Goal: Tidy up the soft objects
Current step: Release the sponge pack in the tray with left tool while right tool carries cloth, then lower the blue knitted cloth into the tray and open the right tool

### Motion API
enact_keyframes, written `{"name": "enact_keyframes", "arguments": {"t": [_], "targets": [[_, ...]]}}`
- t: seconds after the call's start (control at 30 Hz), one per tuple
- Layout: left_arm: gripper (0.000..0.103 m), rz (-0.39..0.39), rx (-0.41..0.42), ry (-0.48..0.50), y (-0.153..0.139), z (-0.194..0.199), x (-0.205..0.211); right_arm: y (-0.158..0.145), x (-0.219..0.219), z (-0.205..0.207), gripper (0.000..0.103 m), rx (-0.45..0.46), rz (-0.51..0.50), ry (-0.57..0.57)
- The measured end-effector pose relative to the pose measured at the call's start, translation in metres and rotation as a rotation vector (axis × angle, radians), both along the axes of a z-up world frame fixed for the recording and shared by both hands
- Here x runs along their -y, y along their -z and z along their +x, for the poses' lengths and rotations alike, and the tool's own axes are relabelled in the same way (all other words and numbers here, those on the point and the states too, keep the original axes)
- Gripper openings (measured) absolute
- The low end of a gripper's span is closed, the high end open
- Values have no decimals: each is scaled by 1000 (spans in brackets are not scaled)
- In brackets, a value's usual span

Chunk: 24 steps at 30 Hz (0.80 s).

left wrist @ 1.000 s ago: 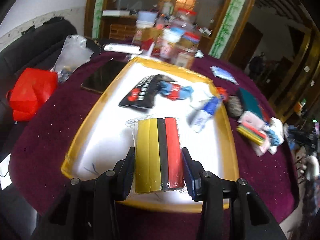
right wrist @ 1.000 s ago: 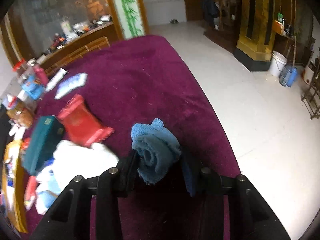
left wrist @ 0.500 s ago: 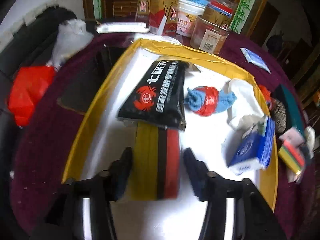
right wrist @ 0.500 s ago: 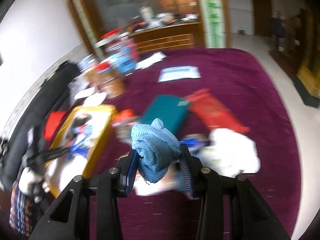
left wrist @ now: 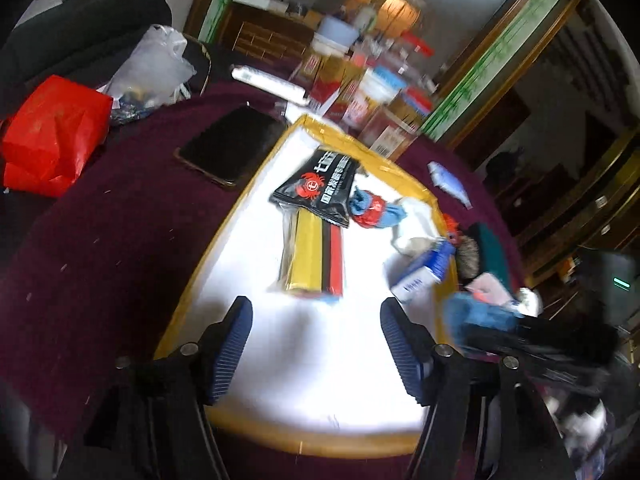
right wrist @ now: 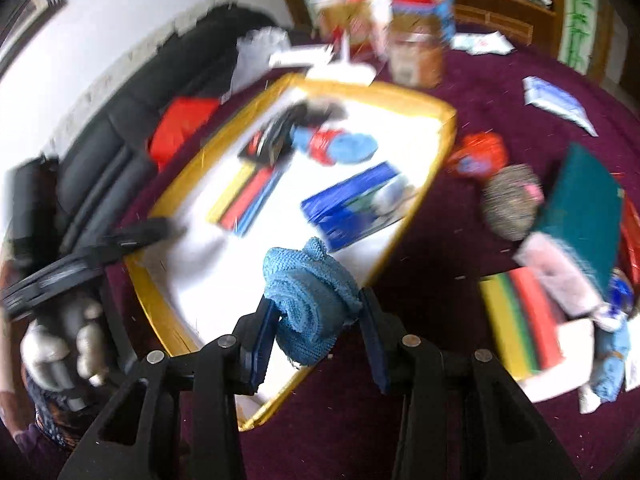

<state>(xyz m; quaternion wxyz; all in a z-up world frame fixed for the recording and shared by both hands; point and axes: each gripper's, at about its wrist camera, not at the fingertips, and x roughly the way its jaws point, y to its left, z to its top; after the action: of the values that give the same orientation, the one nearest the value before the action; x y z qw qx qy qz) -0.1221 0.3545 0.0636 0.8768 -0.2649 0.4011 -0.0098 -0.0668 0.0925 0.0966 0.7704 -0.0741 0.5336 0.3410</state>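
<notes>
On the maroon tablecloth (left wrist: 100, 248), left hand-held gripper (left wrist: 316, 344) just opened, empty; right hand-held gripper (right wrist: 316, 320) clamps blue cloth (right wrist: 310, 300).

Tray (left wrist: 224, 236) on desk (left wrist: 100, 248). In tray: sponge pack (left wrist: 314, 258) at centre, pouch (left wrist: 318, 188) overlapping its far end, rolled cloth (left wrist: 374, 210) right of pouch, tissue pack (left wrist: 420, 276) by right rim. Phone (left wrist: 230, 144) on desk left of tray; jars (left wrist: 384, 96) behind tray.
</notes>
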Motion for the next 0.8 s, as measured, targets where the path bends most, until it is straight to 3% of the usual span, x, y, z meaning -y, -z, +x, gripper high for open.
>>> {"name": "enact_keyframes", "arguments": {"t": [0.2,0.3,0.5,0.63,0.8], "targets": [[72,-9,65,-15,-4,-35,-6,19,-38,21,40,-9,-123,-12],[72,-30,72,-17,-1,-43,-10,30,-51,35,40,40,-198,4],[72,-50,79,-14,4,-56,-12,33,-66,60,39,104,-238,57],[72,-65,105,-50,1,-69,-21,28,-69,55,40,38,-148,49],[72,-85,154,-137,-2,-88,-39,21,-99,14,40,-93,1,-104]]}}
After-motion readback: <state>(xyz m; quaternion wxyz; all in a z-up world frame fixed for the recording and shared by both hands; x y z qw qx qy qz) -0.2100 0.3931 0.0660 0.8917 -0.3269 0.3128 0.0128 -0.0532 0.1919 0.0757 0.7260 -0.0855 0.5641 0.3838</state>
